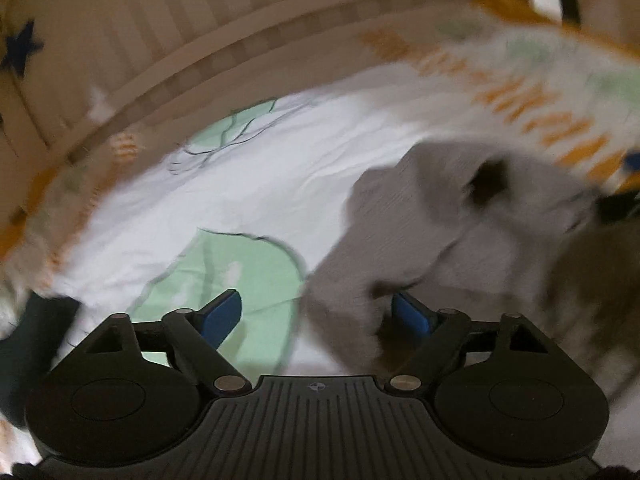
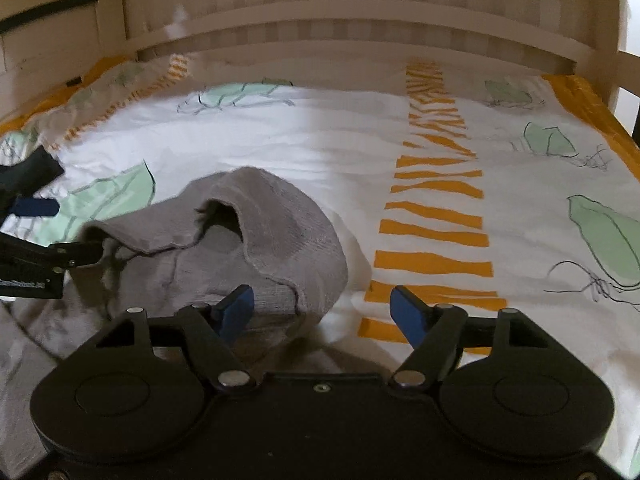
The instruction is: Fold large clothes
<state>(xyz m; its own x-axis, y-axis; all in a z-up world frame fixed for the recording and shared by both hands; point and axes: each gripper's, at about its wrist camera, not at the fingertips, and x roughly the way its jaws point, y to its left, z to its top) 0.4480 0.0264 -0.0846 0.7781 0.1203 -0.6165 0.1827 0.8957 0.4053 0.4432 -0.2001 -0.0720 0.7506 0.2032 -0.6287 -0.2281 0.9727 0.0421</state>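
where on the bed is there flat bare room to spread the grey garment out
The widest bare patch is the white bed cover between the grey garment and the wooden headboard. There is more bare cover right of the garment, across the orange striped band to the green leaf print. The near left is crowded: the garment bunches there by the left tongs.

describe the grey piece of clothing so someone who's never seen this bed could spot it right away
Start at the wooden slatted headboard, then come down across the white bedspread printed with green leaves and orange stripes. The grey garment lies crumpled in a heap on the near left part of it. It is the only plain, unpatterned fabric there, a soft grey knit with an opening gaping at the top.
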